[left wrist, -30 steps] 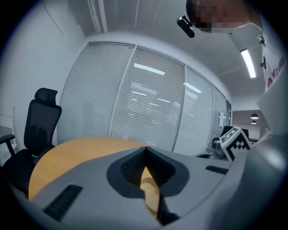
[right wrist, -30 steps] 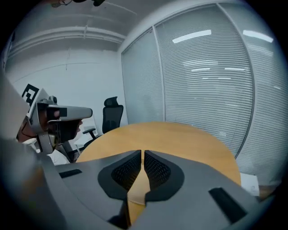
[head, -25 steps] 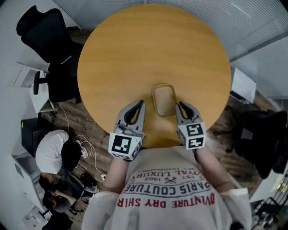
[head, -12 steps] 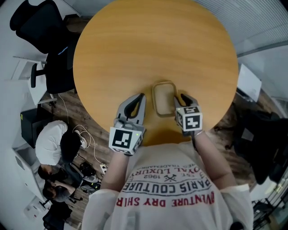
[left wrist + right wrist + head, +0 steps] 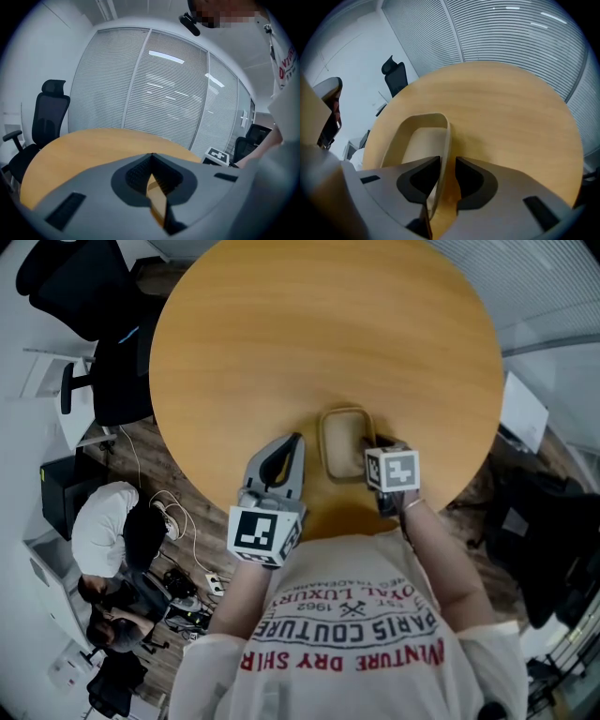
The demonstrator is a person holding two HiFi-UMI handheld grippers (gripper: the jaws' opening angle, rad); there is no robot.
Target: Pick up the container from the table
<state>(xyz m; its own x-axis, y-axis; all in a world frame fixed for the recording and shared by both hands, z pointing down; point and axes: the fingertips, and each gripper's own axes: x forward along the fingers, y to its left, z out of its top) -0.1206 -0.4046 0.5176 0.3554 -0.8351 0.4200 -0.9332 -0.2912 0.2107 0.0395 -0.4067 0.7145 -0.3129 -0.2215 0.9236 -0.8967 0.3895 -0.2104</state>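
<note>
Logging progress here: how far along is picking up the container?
Done: the right gripper, jaws just opened, straddles the right wall of the container. In hand: nothing gripped; it sits on the table. Remaining: close, lift. The left gripper is shut, empty.

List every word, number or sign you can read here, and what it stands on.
"PARIS COUTURE": T-shirt, upside down.
"DRY SHIR": T-shirt, cut off.
Other T-shirt lines: too blurred.
Marker squares, no letters: left gripper, right gripper.
</note>
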